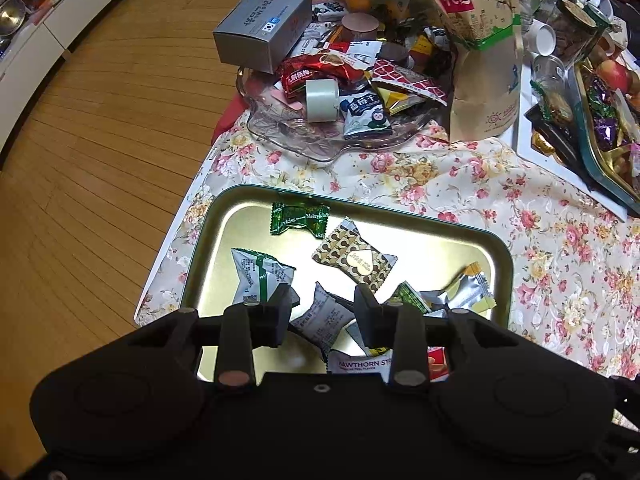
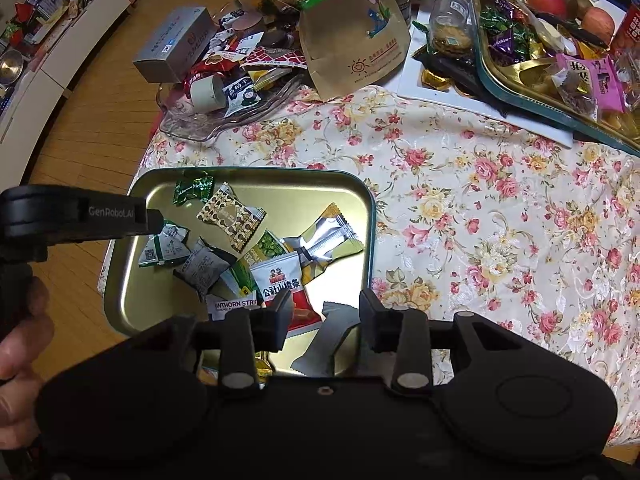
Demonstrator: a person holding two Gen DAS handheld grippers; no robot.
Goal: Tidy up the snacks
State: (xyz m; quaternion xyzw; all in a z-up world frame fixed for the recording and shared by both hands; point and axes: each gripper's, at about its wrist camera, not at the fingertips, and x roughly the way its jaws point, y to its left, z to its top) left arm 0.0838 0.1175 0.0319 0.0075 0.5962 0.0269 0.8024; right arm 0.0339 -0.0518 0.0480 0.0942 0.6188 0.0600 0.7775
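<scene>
Gold tin tray [image 2: 120,304] sits at the tablecloth [image 2: 460,208] corner.

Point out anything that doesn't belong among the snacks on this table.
A roll of tape lies on its side in the glass dish, among wrapped snacks; it is no snack. A grey box rests tilted at the dish's far rim, by the table's edge. The green tin near the camera holds only wrapped snacks.
</scene>
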